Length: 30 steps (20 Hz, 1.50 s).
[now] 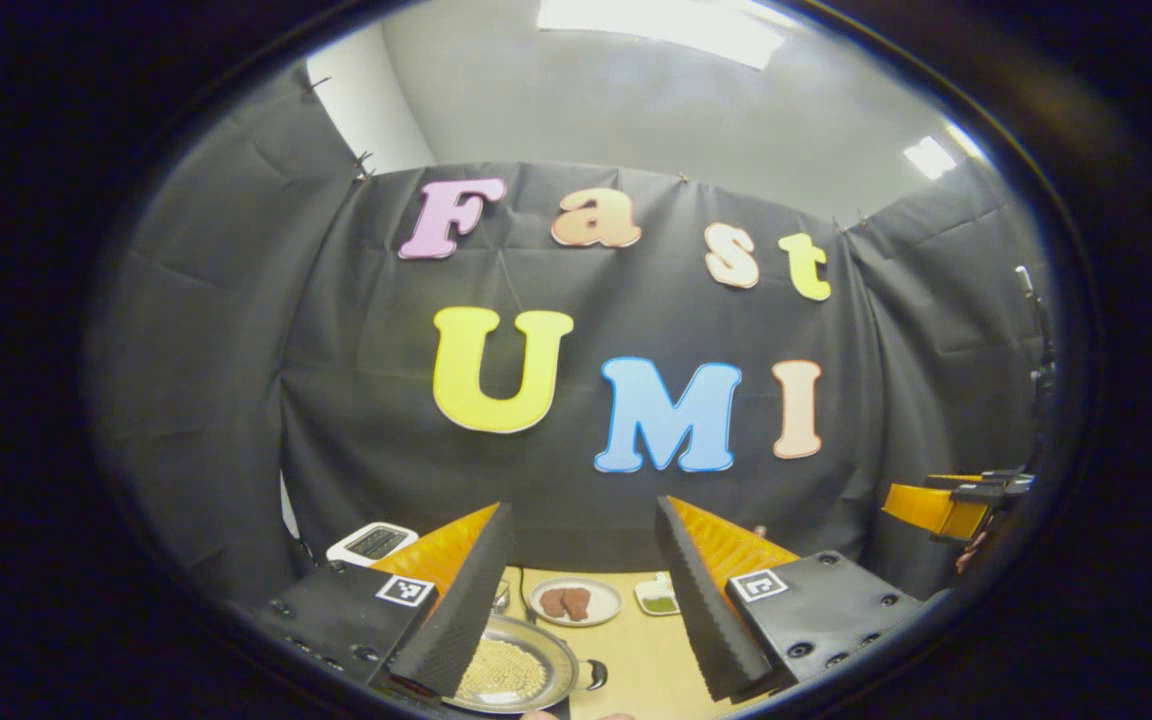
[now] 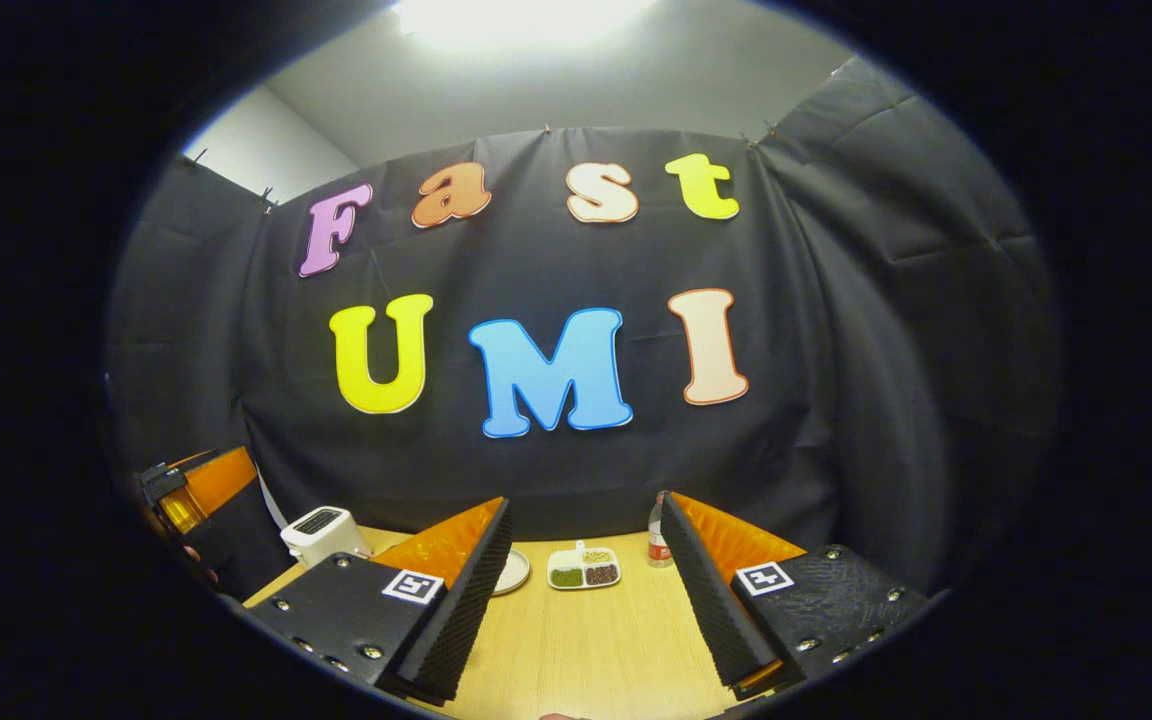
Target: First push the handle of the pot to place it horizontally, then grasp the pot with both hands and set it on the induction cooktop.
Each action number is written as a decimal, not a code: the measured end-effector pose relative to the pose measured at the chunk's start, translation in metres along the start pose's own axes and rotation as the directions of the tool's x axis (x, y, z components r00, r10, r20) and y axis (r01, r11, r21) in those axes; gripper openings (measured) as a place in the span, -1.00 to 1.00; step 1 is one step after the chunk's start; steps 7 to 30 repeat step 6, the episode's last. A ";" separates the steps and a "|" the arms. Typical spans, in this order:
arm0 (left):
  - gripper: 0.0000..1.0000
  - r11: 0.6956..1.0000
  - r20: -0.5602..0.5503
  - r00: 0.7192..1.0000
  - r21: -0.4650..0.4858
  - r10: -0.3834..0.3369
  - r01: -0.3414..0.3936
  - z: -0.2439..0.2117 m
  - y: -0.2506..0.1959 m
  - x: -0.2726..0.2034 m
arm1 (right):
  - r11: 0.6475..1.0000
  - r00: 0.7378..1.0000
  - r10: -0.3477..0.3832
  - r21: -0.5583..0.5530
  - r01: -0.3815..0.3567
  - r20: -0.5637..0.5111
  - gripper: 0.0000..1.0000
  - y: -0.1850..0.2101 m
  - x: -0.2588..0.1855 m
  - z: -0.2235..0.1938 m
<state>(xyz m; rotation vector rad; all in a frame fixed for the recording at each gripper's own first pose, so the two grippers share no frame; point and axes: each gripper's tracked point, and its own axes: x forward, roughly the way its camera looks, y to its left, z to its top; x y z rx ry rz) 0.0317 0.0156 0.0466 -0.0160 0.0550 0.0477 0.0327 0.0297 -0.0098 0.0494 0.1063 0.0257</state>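
A light wooden table [image 2: 586, 640] is carrying everything. In the left gripper view, a pot [image 1: 511, 675] of pale grains is sitting at 6 o'clock, a plate [image 1: 576, 601] with brown pieces just beyond it toward 12, and a white toaster [image 1: 372, 543] at 10 o'clock. In the right gripper view, a divided dish [image 2: 584, 568] (green and dark fillings) is lying at 12 o'clock, a bottle [image 2: 655, 542] standing at 1.
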 end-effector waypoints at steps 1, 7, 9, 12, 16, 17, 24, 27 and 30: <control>0.84 1.000 -0.002 1.000 -0.015 -0.001 0.001 0.003 -0.009 -0.003 | 1.000 1.000 -0.002 0.001 0.002 0.009 0.82 -0.005 -0.003 0.004; 0.92 1.000 0.001 1.000 -0.006 0.007 -0.007 0.009 -0.030 -0.017 | 0.999 0.999 -0.038 0.000 0.038 0.033 0.82 -0.021 -0.009 0.011; 0.92 1.000 0.001 1.000 -0.006 0.007 -0.007 0.009 -0.030 -0.017 | 0.999 0.999 -0.038 0.000 0.038 0.033 0.82 -0.021 -0.009 0.011; 0.92 1.000 0.001 1.000 -0.006 0.007 -0.007 0.009 -0.030 -0.017 | 0.999 0.999 -0.038 0.000 0.038 0.033 0.82 -0.021 -0.009 0.011; 0.92 1.000 0.001 1.000 -0.006 0.007 -0.007 0.009 -0.030 -0.017 | 0.999 0.999 -0.038 0.000 0.038 0.033 0.82 -0.021 -0.009 0.011; 0.92 1.000 0.001 1.000 -0.006 0.007 -0.007 0.009 -0.030 -0.017 | 0.999 0.999 -0.038 0.000 0.038 0.033 0.82 -0.021 -0.009 0.011; 0.92 1.000 0.001 1.000 -0.006 0.007 -0.007 0.009 -0.030 -0.017 | 0.999 0.999 -0.038 0.000 0.038 0.033 0.82 -0.021 -0.009 0.011; 0.92 1.000 0.001 1.000 -0.006 0.007 -0.007 0.009 -0.030 -0.017 | 0.999 0.999 -0.038 0.000 0.038 0.033 0.82 -0.021 -0.009 0.011; 0.92 1.000 0.001 1.000 -0.006 0.007 -0.007 0.009 -0.030 -0.017 | 0.999 0.999 -0.038 0.000 0.038 0.033 0.82 -0.021 -0.009 0.011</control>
